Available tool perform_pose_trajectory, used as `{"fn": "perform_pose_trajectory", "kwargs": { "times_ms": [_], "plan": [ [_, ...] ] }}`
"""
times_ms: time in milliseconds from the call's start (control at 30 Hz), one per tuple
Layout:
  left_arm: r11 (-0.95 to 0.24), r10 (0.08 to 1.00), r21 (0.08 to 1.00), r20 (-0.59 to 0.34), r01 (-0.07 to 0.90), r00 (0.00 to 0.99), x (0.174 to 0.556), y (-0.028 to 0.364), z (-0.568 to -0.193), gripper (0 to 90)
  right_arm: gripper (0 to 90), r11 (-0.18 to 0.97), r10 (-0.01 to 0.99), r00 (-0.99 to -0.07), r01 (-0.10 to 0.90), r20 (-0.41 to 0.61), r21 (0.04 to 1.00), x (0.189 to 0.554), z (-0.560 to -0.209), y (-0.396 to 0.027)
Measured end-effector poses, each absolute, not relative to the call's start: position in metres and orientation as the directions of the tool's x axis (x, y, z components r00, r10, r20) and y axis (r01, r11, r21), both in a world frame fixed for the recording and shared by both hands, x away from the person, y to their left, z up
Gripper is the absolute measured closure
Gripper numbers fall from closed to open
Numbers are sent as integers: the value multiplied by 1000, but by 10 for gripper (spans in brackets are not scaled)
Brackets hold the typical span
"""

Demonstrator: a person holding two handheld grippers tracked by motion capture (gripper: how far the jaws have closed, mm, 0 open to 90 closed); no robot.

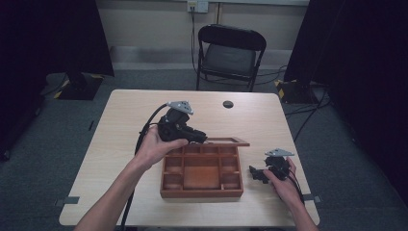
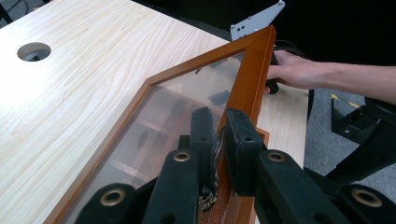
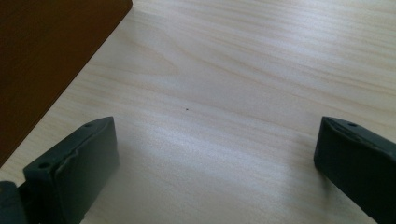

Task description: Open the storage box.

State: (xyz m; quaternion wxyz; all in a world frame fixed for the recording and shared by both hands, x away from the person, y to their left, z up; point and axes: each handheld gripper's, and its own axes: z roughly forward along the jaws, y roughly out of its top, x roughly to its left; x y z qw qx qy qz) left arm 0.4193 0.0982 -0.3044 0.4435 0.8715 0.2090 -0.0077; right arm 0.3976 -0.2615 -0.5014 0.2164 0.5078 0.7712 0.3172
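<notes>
Left gripper [image 2: 215, 135] fingers [image 2: 243, 144] clamped on frame edge of glass-paned lid [image 2: 196, 93], lid lifted above wooden compartment box [image 1: 202, 171]. Right gripper [image 3: 215, 158] fingers [image 3: 77, 158] spread wide, nothing between, bare table [image 3: 243, 70] beneath; box wall just beside its left finger.
</notes>
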Motion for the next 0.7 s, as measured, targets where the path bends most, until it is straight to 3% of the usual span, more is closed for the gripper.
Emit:
{"fn": "perform_pose_trajectory", "kwargs": {
  "times_ms": [700],
  "plan": [
    [-520, 359, 769, -197, 371, 912, 420, 98, -304, 822, 0, 284, 920, -391, 646, -12, 709, 398, -501, -262]
  ]
}}
